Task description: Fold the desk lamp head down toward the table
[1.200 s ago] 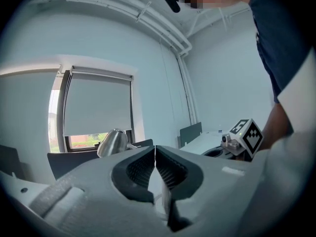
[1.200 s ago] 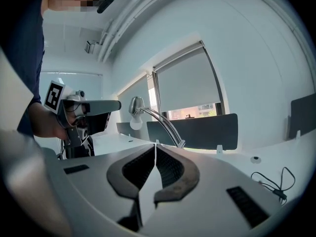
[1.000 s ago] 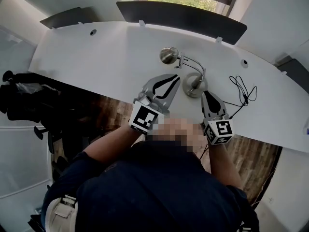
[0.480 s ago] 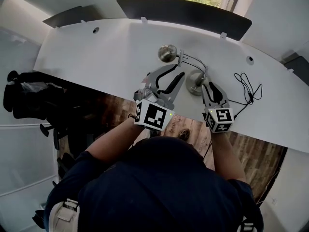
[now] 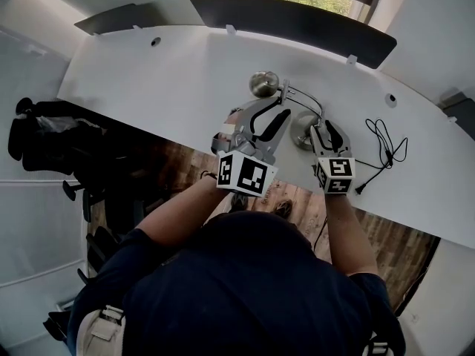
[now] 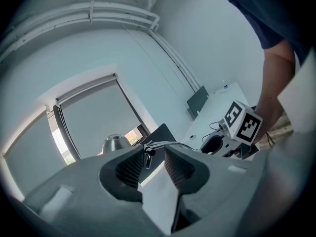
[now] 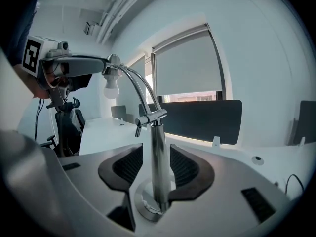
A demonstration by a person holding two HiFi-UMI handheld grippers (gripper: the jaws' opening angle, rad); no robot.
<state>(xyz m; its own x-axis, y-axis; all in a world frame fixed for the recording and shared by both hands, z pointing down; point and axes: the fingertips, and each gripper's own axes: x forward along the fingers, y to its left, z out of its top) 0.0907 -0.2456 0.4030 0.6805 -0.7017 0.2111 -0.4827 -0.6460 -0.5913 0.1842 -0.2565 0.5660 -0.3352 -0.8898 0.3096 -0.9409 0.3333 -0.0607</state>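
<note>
The desk lamp (image 5: 303, 128) is stood near the front edge of the white desk (image 5: 163, 73), its head (image 5: 263, 84) raised. The right hand-held gripper (image 7: 155, 164) has just been opened; its jaws are set wide either side of the lamp's post (image 7: 158, 137), seemingly clear of it. The left hand-held gripper (image 6: 148, 162), likewise just opened, is held empty by the curved arm (image 5: 303, 95).

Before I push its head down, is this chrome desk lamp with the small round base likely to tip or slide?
Probably tippy: the chrome desk lamp's curved arms carry the round head well sideways of its small round base. It may slide too: the white desk looks smooth. The arms look stiff, so movement likely comes at the pivot atop the post.
</note>
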